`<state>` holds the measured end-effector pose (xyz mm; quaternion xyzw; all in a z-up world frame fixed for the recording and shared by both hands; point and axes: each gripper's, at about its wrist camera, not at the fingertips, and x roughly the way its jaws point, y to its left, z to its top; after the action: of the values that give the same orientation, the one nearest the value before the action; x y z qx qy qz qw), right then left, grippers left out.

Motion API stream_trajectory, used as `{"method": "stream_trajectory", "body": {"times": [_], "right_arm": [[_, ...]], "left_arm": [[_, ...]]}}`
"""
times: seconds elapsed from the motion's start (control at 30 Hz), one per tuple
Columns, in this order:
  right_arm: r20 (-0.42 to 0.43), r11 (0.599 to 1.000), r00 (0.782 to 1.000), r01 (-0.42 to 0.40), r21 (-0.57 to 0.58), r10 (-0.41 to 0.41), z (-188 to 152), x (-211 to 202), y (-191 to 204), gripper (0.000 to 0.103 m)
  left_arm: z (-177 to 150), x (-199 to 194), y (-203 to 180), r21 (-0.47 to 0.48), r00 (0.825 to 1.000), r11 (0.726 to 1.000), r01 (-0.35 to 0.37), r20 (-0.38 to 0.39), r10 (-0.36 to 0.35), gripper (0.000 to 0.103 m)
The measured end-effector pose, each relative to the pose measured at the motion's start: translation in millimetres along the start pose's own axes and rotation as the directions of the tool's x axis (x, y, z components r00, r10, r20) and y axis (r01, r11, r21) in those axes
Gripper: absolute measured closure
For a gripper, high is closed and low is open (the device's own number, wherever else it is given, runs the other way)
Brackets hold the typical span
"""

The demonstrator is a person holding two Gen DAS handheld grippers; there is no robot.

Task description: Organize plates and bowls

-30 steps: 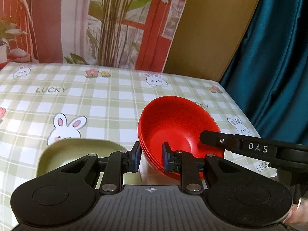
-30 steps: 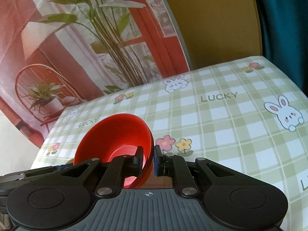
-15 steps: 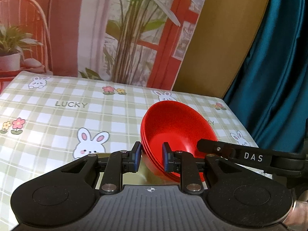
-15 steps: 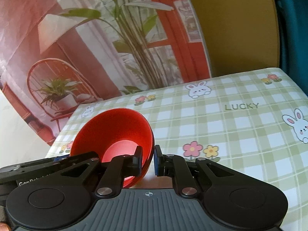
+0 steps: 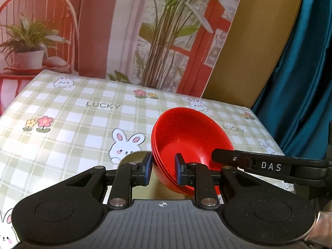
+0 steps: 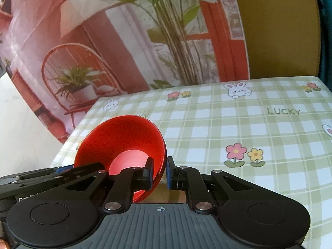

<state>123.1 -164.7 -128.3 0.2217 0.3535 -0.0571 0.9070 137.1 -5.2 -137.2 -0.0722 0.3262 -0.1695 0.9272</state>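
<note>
A stack of red bowls [image 5: 191, 132] hangs tilted above the checked tablecloth, held from both sides. My left gripper [image 5: 162, 171] is shut on the stack's left rim, one blue pad inside and one outside. In the right wrist view my right gripper [image 6: 159, 174] is shut on the opposite rim of the same red bowls [image 6: 124, 141]. The right gripper's black finger [image 5: 259, 164], marked DAS, reaches in from the right. An olive green plate [image 5: 133, 158] lies on the table under the bowls, mostly hidden by my left gripper.
The tablecloth [image 5: 83, 124] with rabbits and flowers stretches bare to the far and left edges. A printed backdrop [image 5: 124, 31] with plants stands behind the table. A teal curtain [image 5: 300, 83] hangs at the right.
Both grippers have carried the red bowls leftward over the table. The green plate has slid from the lower left to under my left gripper. Both grips are unchanged.
</note>
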Motion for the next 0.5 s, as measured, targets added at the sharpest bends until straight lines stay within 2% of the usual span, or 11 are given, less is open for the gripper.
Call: {"method": "stream_trajectory", "body": {"times": [0.5], "right_arm": [[-0.036,0.999,0.999,0.003,-0.032,-0.004,-10.8,11.4,12.3,0.091]], "left_arm": [[-15.2,6.3,14.4,-0.019,0.999,0.999,-0.027,-0.031,0.026,0.080]]}}
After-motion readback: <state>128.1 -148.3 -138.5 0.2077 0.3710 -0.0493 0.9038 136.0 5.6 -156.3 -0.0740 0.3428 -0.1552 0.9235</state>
